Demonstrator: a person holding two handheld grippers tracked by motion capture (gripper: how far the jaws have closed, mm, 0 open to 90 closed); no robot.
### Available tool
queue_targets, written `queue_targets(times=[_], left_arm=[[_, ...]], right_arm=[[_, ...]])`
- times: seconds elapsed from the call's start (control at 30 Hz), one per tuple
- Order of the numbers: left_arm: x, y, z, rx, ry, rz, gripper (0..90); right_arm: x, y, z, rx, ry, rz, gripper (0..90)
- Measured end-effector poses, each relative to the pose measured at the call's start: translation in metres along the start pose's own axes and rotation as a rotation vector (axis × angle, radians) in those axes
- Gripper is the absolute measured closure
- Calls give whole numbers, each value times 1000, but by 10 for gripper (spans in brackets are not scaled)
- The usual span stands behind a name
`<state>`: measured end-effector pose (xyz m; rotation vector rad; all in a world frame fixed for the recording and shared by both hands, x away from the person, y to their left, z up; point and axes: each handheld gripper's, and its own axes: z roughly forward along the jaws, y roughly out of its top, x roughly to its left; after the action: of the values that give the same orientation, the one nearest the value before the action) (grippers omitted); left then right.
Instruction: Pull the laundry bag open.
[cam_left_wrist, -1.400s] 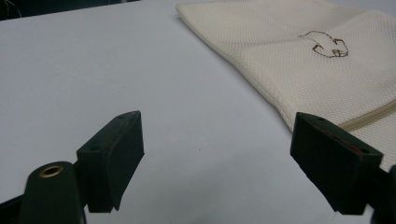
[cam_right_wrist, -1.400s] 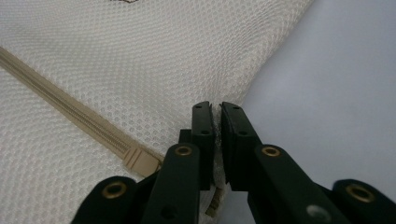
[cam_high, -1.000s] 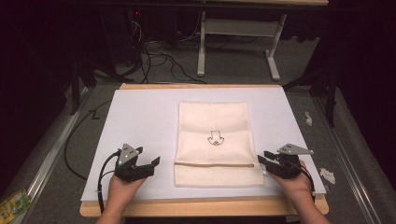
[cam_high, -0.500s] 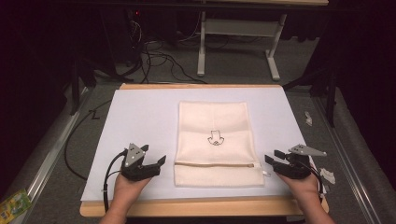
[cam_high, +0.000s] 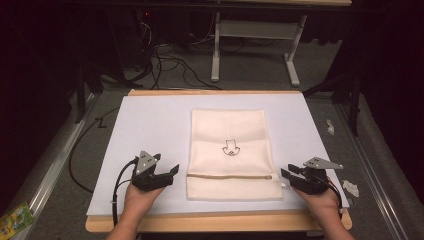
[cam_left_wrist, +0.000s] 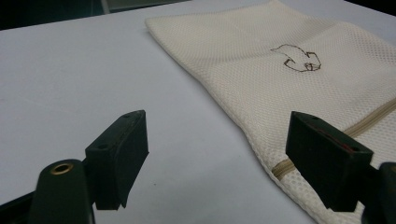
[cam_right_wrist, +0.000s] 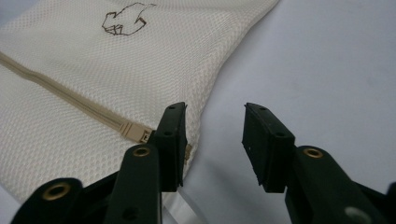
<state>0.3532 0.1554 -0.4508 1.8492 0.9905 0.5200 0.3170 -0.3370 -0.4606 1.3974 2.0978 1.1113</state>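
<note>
A cream mesh bag (cam_high: 230, 145) lies flat in the middle of the white mat (cam_high: 150, 125), with a small dark emblem (cam_high: 230, 148) and a tan zipper (cam_high: 230, 176) running across near its front end. My left gripper (cam_high: 172, 172) rests on the mat just left of the bag's front corner, open and empty. In the left gripper view its jaws stand wide apart (cam_left_wrist: 222, 158), with the zipper's end (cam_left_wrist: 284, 169) by the right jaw. My right gripper (cam_high: 285, 174) sits at the bag's front right edge, open (cam_right_wrist: 215, 140). The zipper pull (cam_right_wrist: 139, 134) lies just beside its left jaw.
The mat covers a wooden table (cam_high: 215, 222). White scraps (cam_high: 350, 187) lie off the right side, and a yellow-green packet (cam_high: 15, 217) lies at the lower left. Cables (cam_high: 165, 60) and a desk frame (cam_high: 255, 40) are on the floor behind.
My left gripper has crept right, closer to the bag's corner. My right gripper drifted outward, then came back in to the zipper end of the bag.
</note>
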Motion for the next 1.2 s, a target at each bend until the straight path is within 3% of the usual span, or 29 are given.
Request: queue_targets(times=[0.2, 0.4, 0.6, 0.87, 0.93, 1.13, 1.2], left_arm=[[-7, -1, 0, -5, -3, 30, 219], [-10, -1, 0, 2, -9, 62, 217], [-9, 1, -3, -3, -1, 56, 214], [-14, 2, -6, -18, 9, 51, 214], [-14, 3, -5, -17, 0, 45, 214], [-12, 2, -1, -2, -11, 62, 217], [-11, 2, -1, 1, -23, 47, 230]], right_arm=[[7, -2, 11, 44, 25, -41, 624], [11, 0, 17, 63, 22, -39, 625], [12, -1, 20, 78, 16, -44, 630], [13, -6, 18, 92, 51, -42, 650], [15, -8, 19, 104, 50, -61, 660], [19, -8, 19, 114, 27, -92, 756], [20, -7, 19, 122, 31, -94, 777]])
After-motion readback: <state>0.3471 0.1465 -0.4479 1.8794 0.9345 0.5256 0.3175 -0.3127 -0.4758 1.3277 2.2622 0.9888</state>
